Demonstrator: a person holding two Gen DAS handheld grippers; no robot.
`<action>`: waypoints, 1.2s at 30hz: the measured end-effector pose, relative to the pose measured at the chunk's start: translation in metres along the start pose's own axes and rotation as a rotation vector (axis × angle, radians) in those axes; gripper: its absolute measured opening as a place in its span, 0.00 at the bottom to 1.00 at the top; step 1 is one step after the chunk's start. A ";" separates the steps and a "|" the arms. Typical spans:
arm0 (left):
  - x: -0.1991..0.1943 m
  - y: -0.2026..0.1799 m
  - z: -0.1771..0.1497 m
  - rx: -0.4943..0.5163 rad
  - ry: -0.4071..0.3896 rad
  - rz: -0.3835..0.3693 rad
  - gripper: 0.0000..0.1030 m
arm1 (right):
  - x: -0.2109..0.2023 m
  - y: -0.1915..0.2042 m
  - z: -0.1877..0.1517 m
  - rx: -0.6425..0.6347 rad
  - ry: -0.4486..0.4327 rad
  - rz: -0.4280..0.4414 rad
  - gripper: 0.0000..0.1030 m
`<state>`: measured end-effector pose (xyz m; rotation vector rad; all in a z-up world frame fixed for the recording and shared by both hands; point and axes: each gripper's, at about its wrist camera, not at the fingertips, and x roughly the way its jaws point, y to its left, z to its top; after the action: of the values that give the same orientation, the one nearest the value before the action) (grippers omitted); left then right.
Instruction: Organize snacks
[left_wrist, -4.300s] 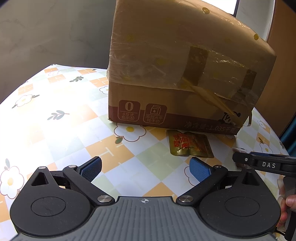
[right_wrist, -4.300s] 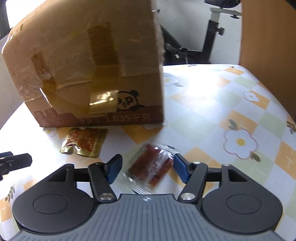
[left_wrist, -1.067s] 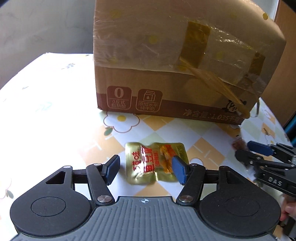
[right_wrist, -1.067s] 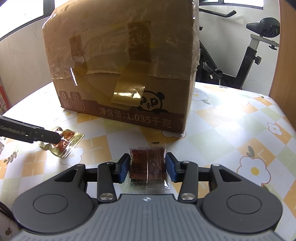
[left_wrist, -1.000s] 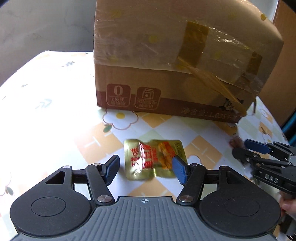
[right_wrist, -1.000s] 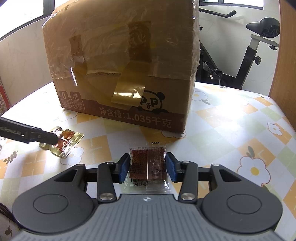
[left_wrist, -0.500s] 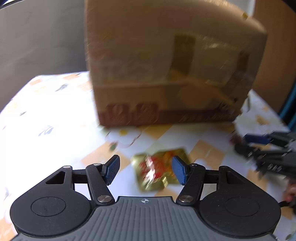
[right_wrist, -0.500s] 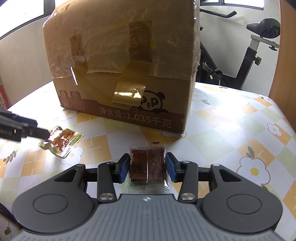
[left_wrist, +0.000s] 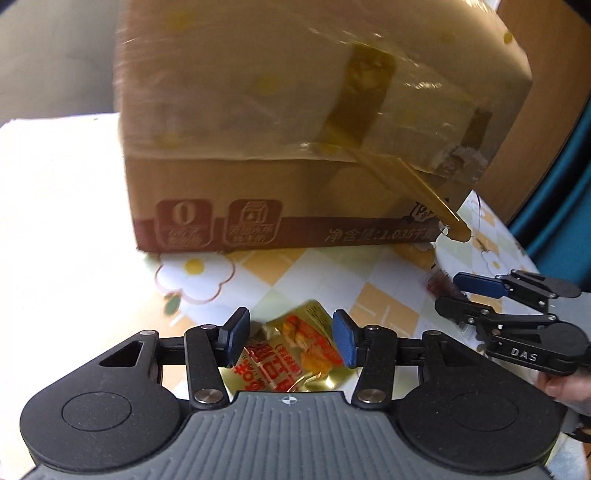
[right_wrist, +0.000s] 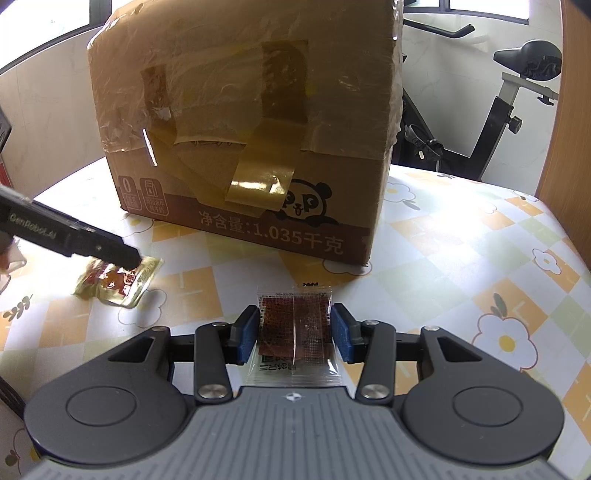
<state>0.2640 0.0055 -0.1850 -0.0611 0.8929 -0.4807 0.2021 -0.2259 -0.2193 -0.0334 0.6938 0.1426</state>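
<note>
A gold snack packet (left_wrist: 291, 362) with red print lies crumpled and tilted on the flowered tablecloth (left_wrist: 295, 273). My left gripper (left_wrist: 290, 341) has it between its blue pads, and the jaws are closing and squeezing it. In the right wrist view one left finger (right_wrist: 99, 249) rests on that gold packet (right_wrist: 118, 280). My right gripper (right_wrist: 294, 328) is shut on a clear packet of dark red snack (right_wrist: 295, 317), just above the table. The left wrist view shows the right gripper (left_wrist: 452, 293) side-on, with the red snack (left_wrist: 437, 286) at its tips.
A big taped cardboard box (right_wrist: 251, 129) stands close behind both packets, also seen as the box (left_wrist: 295, 147). An exercise bike (right_wrist: 517, 92) and a wooden panel (right_wrist: 569, 110) lie beyond the table's right side. A person's hand (left_wrist: 565, 387) holds the right gripper.
My left gripper has moved in over the gold packet and its jaws have narrowed onto it; the packet has turned and crumpled. The right gripper and its red snack have stayed still.
</note>
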 end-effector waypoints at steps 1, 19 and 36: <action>-0.003 0.002 -0.002 -0.021 0.002 -0.010 0.50 | 0.000 0.000 0.000 -0.001 0.000 0.000 0.45; -0.007 -0.043 -0.042 0.236 0.007 0.153 0.62 | 0.001 0.001 -0.001 -0.004 0.000 -0.003 0.45; -0.023 -0.038 -0.052 0.135 -0.068 0.234 0.37 | 0.001 0.002 -0.001 -0.003 0.000 -0.003 0.45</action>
<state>0.1983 -0.0110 -0.1919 0.1479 0.7875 -0.3173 0.2019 -0.2242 -0.2203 -0.0378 0.6937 0.1407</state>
